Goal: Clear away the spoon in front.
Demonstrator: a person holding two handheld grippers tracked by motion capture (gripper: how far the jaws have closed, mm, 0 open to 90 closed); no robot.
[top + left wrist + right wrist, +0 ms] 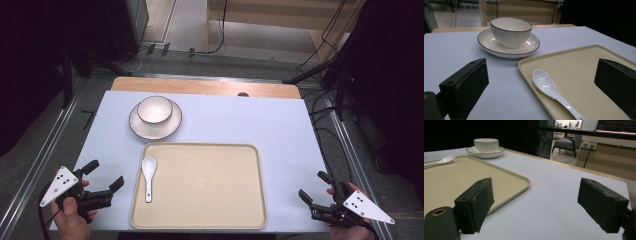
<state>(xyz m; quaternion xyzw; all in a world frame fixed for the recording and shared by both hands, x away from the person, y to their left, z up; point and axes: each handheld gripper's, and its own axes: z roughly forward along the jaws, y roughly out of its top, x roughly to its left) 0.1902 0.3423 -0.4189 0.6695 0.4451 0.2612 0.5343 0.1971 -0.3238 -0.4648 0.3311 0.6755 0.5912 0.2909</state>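
- Beige tray [210, 185] sits near the front middle of the pale bench [280, 125], with a white spoon [148, 172] lying along its left side — bowl end pointing away from the person.
- White bowl [155, 109] stands on a saucer [150, 129] just behind the tray's left corner.
- Left claw [102, 181] hangs over the bench's front-left corner, jaws spread, holding nothing.
- Right claw [314, 190] is at the front-right corner — also spread wide, empty.
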